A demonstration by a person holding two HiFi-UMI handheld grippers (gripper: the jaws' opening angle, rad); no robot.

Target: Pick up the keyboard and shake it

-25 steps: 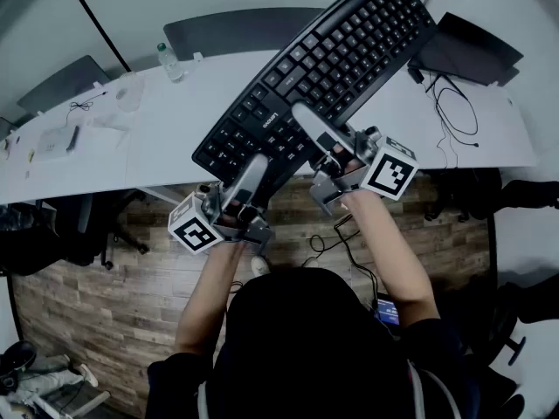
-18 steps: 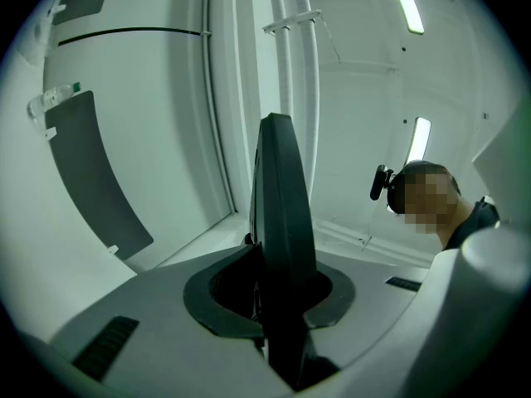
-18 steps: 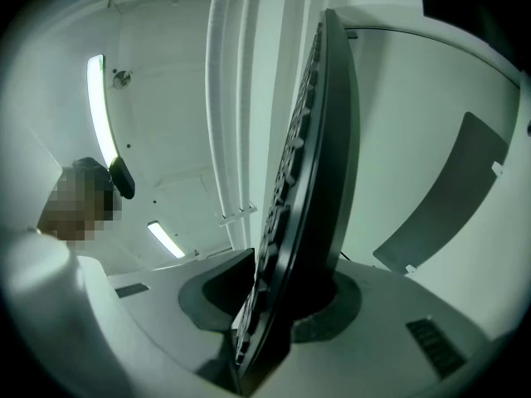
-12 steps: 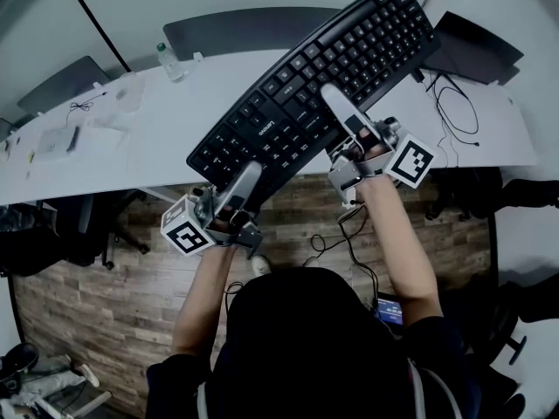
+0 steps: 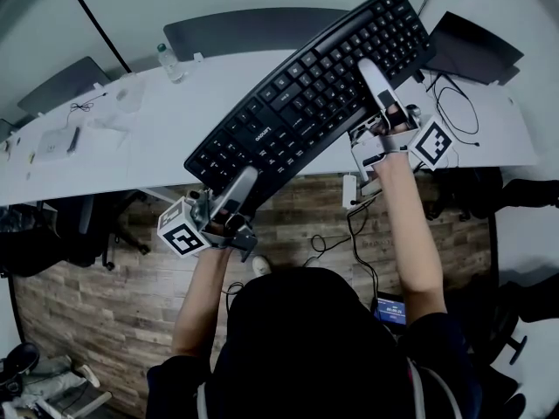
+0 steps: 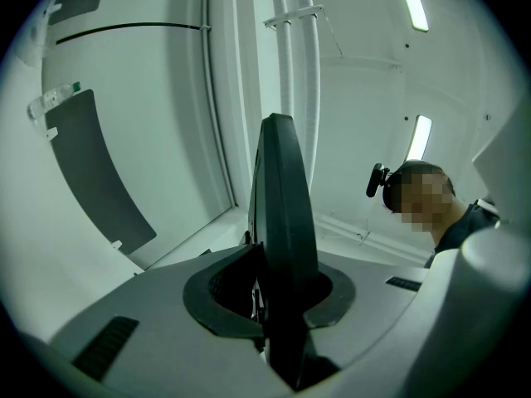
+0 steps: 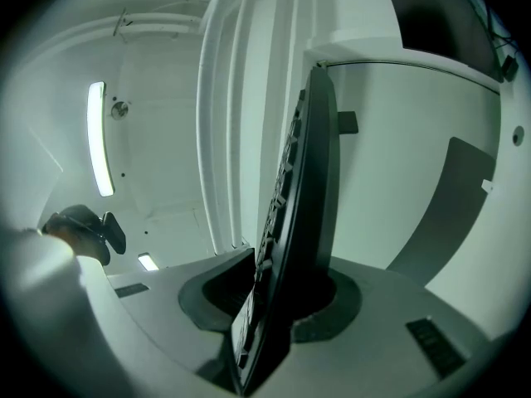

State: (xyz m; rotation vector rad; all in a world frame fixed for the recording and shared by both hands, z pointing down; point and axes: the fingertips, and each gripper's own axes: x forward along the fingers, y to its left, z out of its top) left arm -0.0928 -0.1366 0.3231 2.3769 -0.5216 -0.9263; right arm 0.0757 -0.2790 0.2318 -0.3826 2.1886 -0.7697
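Note:
The black keyboard [image 5: 313, 99] hangs in the air above the white desk [image 5: 148, 138], slanting from lower left up to upper right. My left gripper [image 5: 238, 192] is shut on its near left edge. My right gripper [image 5: 374, 78] is shut on its front edge toward the right end. In the left gripper view the keyboard [image 6: 282, 239] stands edge-on between the jaws. The right gripper view shows the keyboard [image 7: 299, 214] edge-on too, keys facing left, pinched between the jaws.
On the desk lie a small bottle [image 5: 169, 60], papers and a cable [image 5: 83, 125] at the left, and a dark laptop [image 5: 472, 46] with black cables [image 5: 454, 112] at the right. A grey chair back [image 5: 236, 29] stands behind the desk. Wooden floor lies below.
The right gripper slid right and up along the keyboard's front edge. The left gripper dropped slightly left. The keyboard's tilt flattened a little and it shifted left.

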